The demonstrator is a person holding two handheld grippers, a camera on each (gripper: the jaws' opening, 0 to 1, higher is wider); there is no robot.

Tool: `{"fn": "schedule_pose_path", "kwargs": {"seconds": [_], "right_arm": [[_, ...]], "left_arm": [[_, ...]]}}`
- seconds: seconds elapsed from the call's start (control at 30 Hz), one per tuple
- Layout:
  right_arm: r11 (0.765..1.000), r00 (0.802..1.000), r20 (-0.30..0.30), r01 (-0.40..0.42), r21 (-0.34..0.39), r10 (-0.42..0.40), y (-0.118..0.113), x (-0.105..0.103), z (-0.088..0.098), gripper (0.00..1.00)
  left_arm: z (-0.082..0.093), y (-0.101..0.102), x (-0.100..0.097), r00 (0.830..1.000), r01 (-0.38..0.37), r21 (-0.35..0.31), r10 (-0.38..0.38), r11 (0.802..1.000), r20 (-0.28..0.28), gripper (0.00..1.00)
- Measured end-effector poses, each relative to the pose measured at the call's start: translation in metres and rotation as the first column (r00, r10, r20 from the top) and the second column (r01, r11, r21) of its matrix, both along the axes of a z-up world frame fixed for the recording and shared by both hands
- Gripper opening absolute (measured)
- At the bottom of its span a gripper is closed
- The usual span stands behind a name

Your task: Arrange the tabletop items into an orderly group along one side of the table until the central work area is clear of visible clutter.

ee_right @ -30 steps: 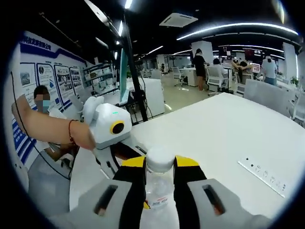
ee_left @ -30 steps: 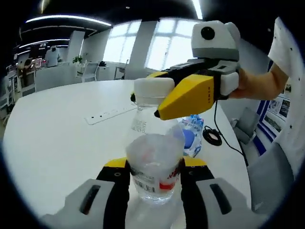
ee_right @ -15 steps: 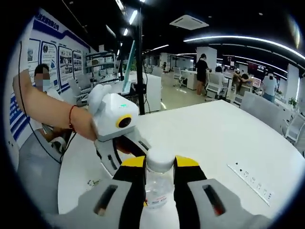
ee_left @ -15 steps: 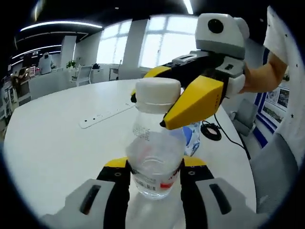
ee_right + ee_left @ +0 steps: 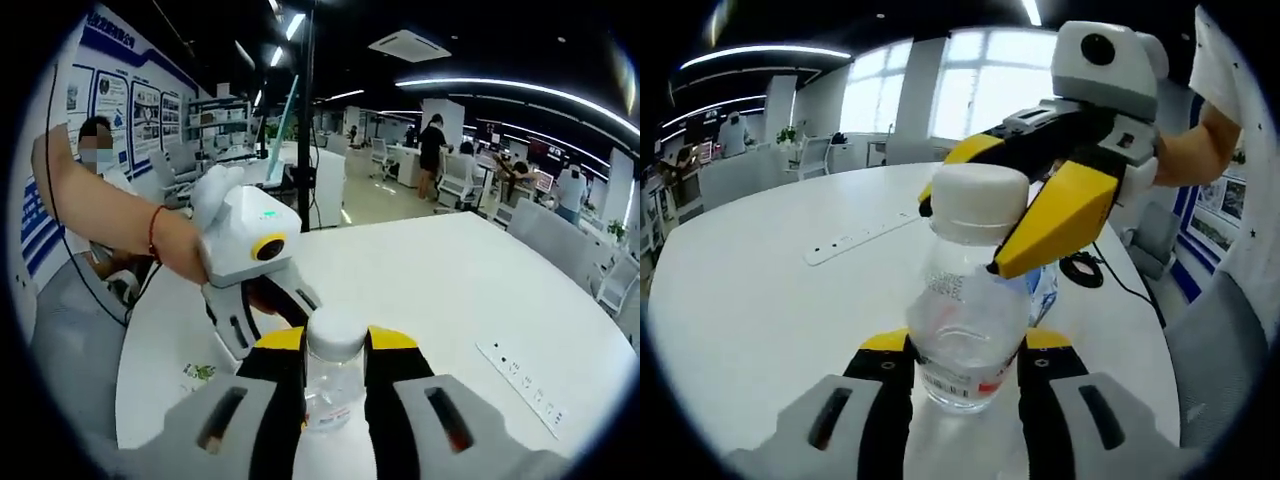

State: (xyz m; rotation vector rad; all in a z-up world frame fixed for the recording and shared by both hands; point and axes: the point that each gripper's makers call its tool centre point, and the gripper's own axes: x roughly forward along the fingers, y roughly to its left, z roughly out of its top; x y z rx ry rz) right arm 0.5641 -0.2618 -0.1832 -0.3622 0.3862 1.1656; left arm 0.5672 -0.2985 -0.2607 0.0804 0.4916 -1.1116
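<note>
A clear plastic bottle [image 5: 965, 320] with a white cap [image 5: 978, 200] stands upright just above the white table [image 5: 740, 300]. My left gripper [image 5: 965, 345] is shut on its lower body at the label. From the right, my right gripper [image 5: 960, 238] reaches in, its yellow jaws closed on either side of the cap. In the right gripper view the cap [image 5: 335, 335] sits pinched in my right gripper [image 5: 335, 348]. Behind it a hand holds the left gripper [image 5: 268, 322] low against the bottle.
A white power strip [image 5: 855, 243] lies flat on the table, seen also as the power strip [image 5: 525, 385]. A blue-labelled packet [image 5: 1042, 285] and a black cable coil [image 5: 1080, 270] lie behind the bottle. A small greenish scrap [image 5: 198, 372] lies near the table edge. People and chairs stand far off.
Both grippers keep their hold on the bottle. The right gripper has rolled a little around the cap, its near jaw now lower. Both cameras have shifted slightly.
</note>
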Motion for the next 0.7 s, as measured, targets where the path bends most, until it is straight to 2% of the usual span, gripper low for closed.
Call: {"fn": "schedule_pose_path", "kwargs": {"seconds": [0.43,0.63,0.7], "right_arm": [[1.0,1.0,0.014,0.006,-0.023,-0.006,-0.0005,-0.0032,-0.0031,0.2],[0.998,0.999,0.034,-0.016,-0.058,0.018,-0.0004,-0.0082,-0.0037,0.2],[0.998,1.0,0.023,-0.009,-0.057,0.01,-0.0012,-0.0075,-0.0036,0.2]], "left_arm": [[-0.0026,0.0022,-0.0038,1.0,0.013,0.001,-0.013,1.0,-0.004,0.4],[-0.0031,0.0014,-0.0063,1.0,0.017,0.001,-0.017,1.0,-0.005,0.4],[-0.0029,0.0013,-0.0062,1.0,0.015,-0.001,-0.015,1.0,-0.006,0.4]]}}
